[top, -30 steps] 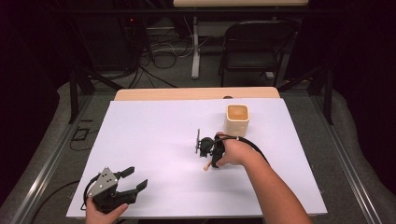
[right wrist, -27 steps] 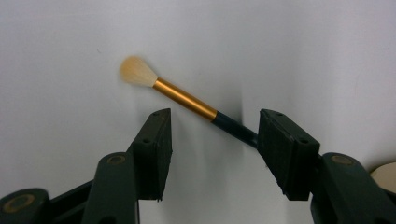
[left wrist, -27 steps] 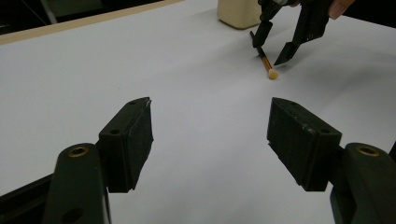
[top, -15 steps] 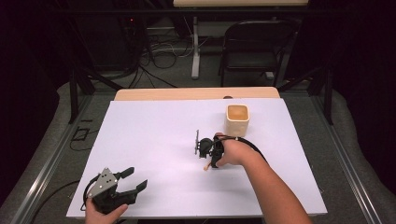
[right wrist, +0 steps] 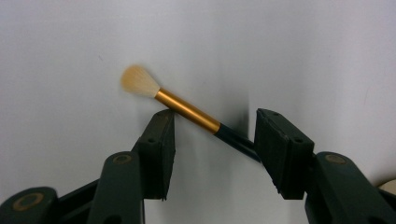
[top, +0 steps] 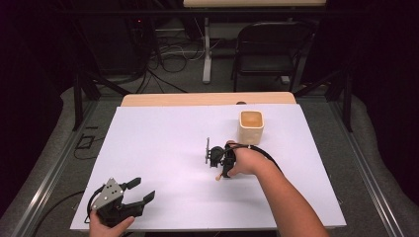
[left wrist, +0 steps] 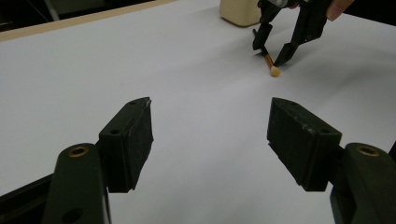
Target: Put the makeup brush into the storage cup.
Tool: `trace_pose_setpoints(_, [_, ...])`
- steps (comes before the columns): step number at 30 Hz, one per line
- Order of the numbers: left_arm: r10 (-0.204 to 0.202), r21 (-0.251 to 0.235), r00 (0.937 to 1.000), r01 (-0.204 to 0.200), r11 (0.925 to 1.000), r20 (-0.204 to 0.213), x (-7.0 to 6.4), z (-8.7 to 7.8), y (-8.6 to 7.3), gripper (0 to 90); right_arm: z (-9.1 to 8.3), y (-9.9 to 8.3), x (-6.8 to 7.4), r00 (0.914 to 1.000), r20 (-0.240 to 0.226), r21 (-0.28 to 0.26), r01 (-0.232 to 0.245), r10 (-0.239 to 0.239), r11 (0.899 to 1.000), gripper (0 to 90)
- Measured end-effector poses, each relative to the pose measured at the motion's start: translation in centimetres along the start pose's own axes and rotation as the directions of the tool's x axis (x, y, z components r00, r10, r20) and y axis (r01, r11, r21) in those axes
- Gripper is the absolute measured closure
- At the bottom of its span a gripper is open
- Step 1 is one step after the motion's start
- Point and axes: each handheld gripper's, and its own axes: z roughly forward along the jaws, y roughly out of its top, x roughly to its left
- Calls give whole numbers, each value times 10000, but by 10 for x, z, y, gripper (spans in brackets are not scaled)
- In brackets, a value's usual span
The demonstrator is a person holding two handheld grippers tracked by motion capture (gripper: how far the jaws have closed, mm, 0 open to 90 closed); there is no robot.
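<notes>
The brush (right wrist: 187, 109) lies on the surface slantwise between the jaws of the right gripper (right wrist: 212, 144), spread open, gripping nothing; left gripper (top: 133, 195) open, far off.

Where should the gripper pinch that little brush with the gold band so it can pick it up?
Probably on the dark handle just behind the gold band of the small fluffy-tipped brush, not the soft bristles. It lies flat on the white table cover, so come from above, one jaw on each side. The right gripper already straddles it, open.
</notes>
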Motion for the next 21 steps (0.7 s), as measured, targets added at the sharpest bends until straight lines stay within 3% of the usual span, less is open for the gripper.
trace_pose_setpoints(12, [3, 18, 10000, -3, 10000, 2, 0, 0, 0, 313, 0, 1, 0, 9997, 58, -32, 232, -232, 9997, 488])
trace_pose_setpoints(21, [-25, 6, 10000, 25, 10000, 12, 0, 0, -1, 313, 1, 2, -4, 9996, -199, -43, 189, -190, 9998, 490])
